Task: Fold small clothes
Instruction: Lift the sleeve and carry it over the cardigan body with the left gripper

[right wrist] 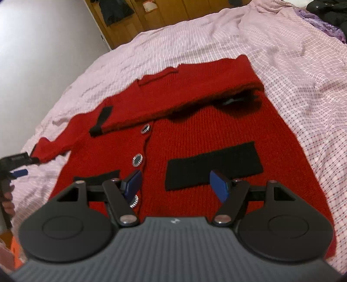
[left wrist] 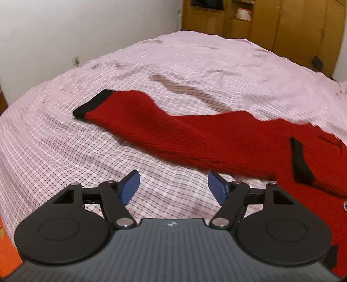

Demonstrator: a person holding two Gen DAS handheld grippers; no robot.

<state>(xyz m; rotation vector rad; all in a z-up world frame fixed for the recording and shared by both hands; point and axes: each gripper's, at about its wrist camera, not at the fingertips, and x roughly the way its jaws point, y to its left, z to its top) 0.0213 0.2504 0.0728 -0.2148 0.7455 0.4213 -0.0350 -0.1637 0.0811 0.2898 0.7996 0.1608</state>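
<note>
A small red knitted cardigan (right wrist: 195, 134) with black pocket bands and sparkly buttons lies flat on the bed. One sleeve is folded across its chest, ending in a black cuff (right wrist: 102, 121). The other sleeve (left wrist: 164, 128) stretches out to the left, its black cuff (left wrist: 93, 104) lying on the sheet. My left gripper (left wrist: 173, 186) hovers open over the sheet just short of that sleeve, with nothing between its blue pads. My right gripper (right wrist: 175, 184) stands open above the cardigan's lower front, near a black pocket band (right wrist: 212, 164). The left gripper (right wrist: 17, 169) also shows at the right wrist view's left edge.
The bed is covered by a pink checked sheet (left wrist: 65, 156), rumpled towards the back. A white wall (left wrist: 65, 32) runs along the left, wooden cupboards (left wrist: 271, 21) stand behind. Dark and purple clothes (right wrist: 325, 17) lie at the bed's far right corner. Something orange (left wrist: 8, 249) sits low left.
</note>
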